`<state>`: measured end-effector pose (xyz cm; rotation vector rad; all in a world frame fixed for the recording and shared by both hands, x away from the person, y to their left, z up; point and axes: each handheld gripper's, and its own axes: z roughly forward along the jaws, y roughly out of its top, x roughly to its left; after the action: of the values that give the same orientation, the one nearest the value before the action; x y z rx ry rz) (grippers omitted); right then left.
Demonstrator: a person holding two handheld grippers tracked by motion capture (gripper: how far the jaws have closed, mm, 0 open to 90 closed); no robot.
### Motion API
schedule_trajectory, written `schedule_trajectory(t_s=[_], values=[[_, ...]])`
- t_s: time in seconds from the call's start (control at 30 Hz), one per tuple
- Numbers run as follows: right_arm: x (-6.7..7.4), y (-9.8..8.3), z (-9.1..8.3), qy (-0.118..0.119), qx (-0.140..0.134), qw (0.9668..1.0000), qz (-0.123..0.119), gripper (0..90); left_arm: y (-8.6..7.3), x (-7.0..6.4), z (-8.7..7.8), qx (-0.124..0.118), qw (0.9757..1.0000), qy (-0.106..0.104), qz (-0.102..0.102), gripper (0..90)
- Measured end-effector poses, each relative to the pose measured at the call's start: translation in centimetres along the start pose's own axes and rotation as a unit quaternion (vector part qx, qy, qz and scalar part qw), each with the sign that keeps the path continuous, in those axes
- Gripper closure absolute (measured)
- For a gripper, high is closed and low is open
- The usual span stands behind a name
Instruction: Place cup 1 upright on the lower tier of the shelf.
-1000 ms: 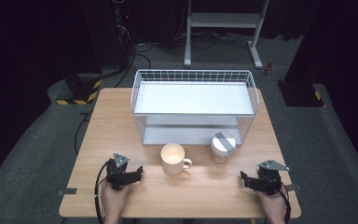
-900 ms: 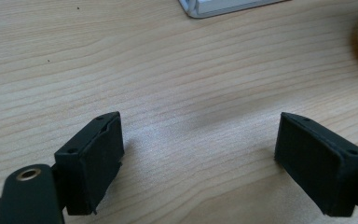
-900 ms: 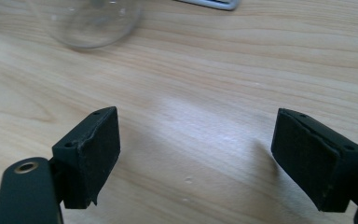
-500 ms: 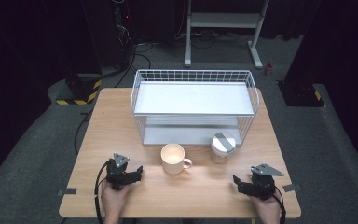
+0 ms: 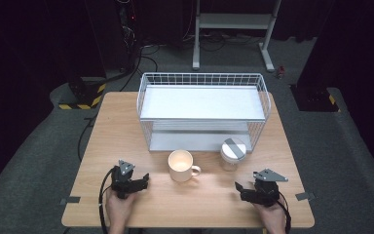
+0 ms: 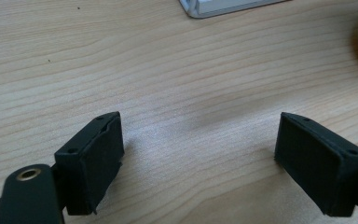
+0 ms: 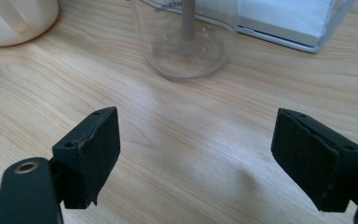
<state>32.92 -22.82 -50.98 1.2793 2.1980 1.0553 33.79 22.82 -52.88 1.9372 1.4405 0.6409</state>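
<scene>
A cream mug [image 5: 181, 165] stands near the middle of the wooden table [image 5: 126, 126], its handle to the right. Right of it is a clear glass jar [image 5: 233, 154] with a grey-and-white lid. My left gripper [image 5: 143, 181] rests near the front left, open, nothing between its jaws [image 6: 200, 158]. My right gripper [image 5: 238, 189] is at the front right, open and empty [image 7: 196, 154], pointing left and up toward the jar [image 7: 186, 39]. The mug's side [image 7: 16, 18] is at the top left of the right gripper view.
A white wire rack [image 5: 202, 109] with two shelves stands at the back of the table, just behind the mug and jar; its base edge [image 6: 223, 5] lies ahead of the left gripper. Dark floor, cables and a metal stand surround the table.
My right gripper has slid left along the front of the table and turned toward the jar. The left gripper, mug and jar have stayed put.
</scene>
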Motion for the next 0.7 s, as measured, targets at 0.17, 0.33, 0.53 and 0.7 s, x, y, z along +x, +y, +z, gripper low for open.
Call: schedule_trajectory(t_s=[0.17,0.33,0.53,0.7], values=[[0.4,0.5,0.5,0.005,-0.001,0.9999,-0.015,15.5,0.0,0.0,0.0,0.000,1.0000,0.000,-0.001,15.7],[0.9,1.1,1.1,0.004,0.001,0.9997,-0.024,15.3,0.0,0.0,0.0,0.000,1.0000,0.000,0.000,15.7],[0.8,2.0,1.7,0.003,-0.001,0.9996,-0.026,14.7,0.0,0.0,0.0,0.001,1.0000,0.000,-0.001,15.7],[0.9,2.7,2.1,-0.001,-0.002,0.9997,-0.026,14.4,0.0,0.0,0.0,-0.001,1.0000,0.001,-0.002,15.7]])
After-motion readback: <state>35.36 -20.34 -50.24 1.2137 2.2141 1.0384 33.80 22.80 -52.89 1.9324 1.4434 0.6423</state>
